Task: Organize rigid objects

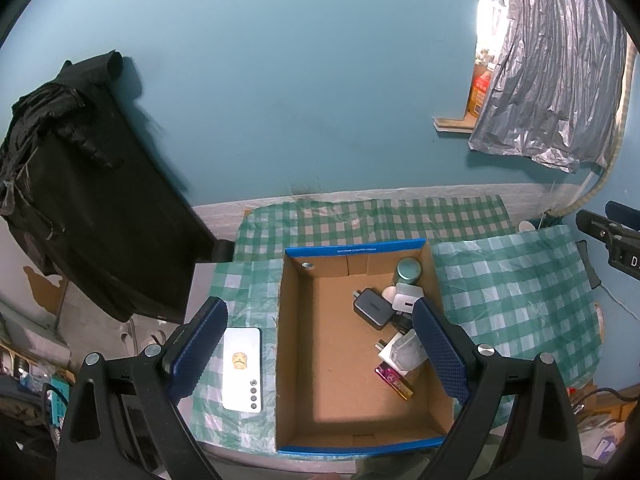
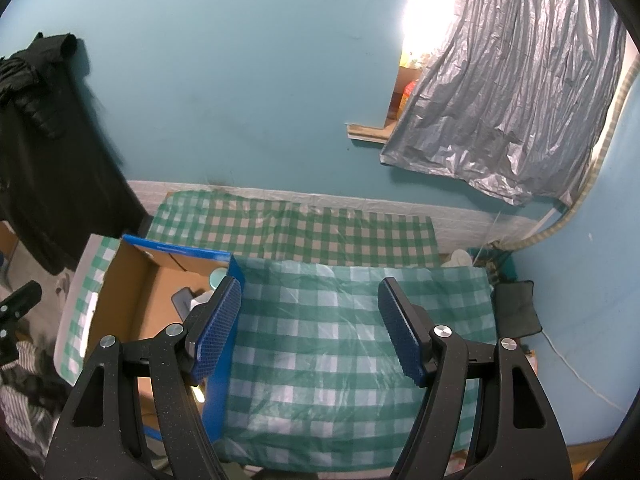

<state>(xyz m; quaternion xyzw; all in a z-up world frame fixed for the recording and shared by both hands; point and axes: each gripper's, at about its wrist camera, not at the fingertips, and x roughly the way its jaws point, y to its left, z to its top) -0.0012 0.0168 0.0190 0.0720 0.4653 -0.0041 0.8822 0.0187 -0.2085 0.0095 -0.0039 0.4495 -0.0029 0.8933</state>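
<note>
A blue-rimmed cardboard box [image 1: 320, 380] sits on the green checked cloth. Inside it, along the right side, lie a dark grey charger [image 1: 372, 308], white adapters [image 1: 406, 298], a round teal tin [image 1: 408, 271] and a purple-gold lighter [image 1: 394, 380]. A white phone [image 1: 243, 369] with a gold sticker lies on the cloth left of the box. My left gripper [image 1: 320, 354] is open and empty, hovering above the box. My right gripper [image 2: 310, 330] is open and empty over bare cloth, right of the box [image 2: 132, 292].
A checked cloth [image 2: 340, 320] covers the table up to the teal wall. Black clothes [image 1: 80, 184] hang at the left. A silver plastic sheet [image 1: 552, 72] hangs at the upper right. A dark cloth [image 2: 518, 308] lies at the table's right edge. Clutter lies below left.
</note>
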